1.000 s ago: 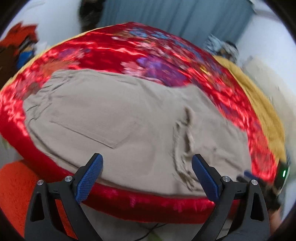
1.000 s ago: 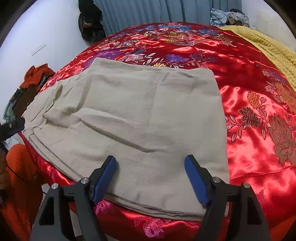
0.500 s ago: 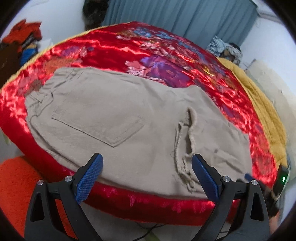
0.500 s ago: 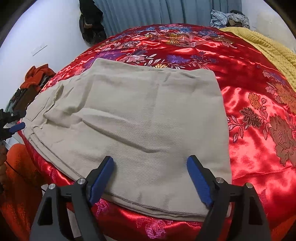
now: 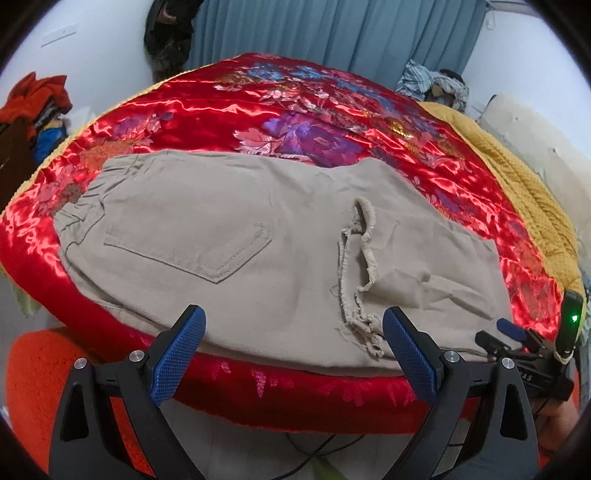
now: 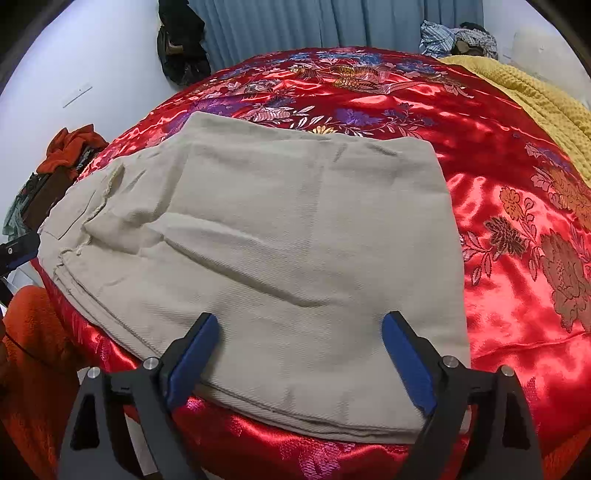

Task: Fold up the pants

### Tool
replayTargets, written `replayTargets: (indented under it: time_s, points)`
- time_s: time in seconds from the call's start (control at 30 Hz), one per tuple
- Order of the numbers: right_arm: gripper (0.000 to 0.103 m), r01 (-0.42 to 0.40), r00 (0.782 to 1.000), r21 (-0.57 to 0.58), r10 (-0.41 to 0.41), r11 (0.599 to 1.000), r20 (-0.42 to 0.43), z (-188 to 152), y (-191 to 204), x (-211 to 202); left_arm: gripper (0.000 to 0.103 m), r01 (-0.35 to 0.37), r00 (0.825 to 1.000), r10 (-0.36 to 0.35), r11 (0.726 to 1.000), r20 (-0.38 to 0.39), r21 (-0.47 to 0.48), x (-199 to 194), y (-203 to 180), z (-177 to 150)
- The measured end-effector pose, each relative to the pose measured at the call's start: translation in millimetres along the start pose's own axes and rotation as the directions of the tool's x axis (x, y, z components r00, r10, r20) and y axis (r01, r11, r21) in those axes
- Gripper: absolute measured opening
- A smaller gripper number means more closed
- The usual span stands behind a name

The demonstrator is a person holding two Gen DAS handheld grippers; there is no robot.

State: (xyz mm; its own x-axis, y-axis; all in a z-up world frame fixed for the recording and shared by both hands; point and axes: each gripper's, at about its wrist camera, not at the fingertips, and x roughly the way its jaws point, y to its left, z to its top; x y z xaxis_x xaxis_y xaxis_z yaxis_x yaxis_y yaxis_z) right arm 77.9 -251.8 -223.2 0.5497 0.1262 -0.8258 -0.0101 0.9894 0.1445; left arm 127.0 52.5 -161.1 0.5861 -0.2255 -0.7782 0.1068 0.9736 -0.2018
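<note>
**Pants Lay Half Folded, Both Grippers Waited**

We saw a big bed (image 6: 517, 258) with a shiny red flower cover. A yellow blanket (image 6: 535, 99) lay along its far right side. A blue curtain (image 5: 332, 33) hung behind it.

The tan pants (image 5: 229, 229) lay flat on the near side of the bed, close to the edge. We think they were already folded over once, because the frayed leg ends (image 5: 360, 280) sat on top near the middle. A back pocket (image 5: 199, 247) faced up on the left part.

Our left gripper (image 5: 293, 352) hung just past the near edge of the pants, by the frayed ends. Its fingers were wide apart and held nothing. Our right gripper (image 6: 299, 360) hung over the near edge at the folded end, also wide apart and empty.

The red cover looked slippery. If we pulled the pants, the whole pile could slide off the edge. We might also pinch only the top layer, and then the fold would come out crooked.
</note>
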Motion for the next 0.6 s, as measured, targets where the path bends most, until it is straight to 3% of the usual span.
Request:
replayTargets:
  time_s: [0.6]
  points:
    - [0.091, 0.016, 1.0, 0.0, -0.016, 1.0, 0.0, -0.6, 2.3, 0.9, 0.097, -0.033, 0.999, 0.033, 0.999, 0.01, 0.0, -4.8, 2.8, -4.1]
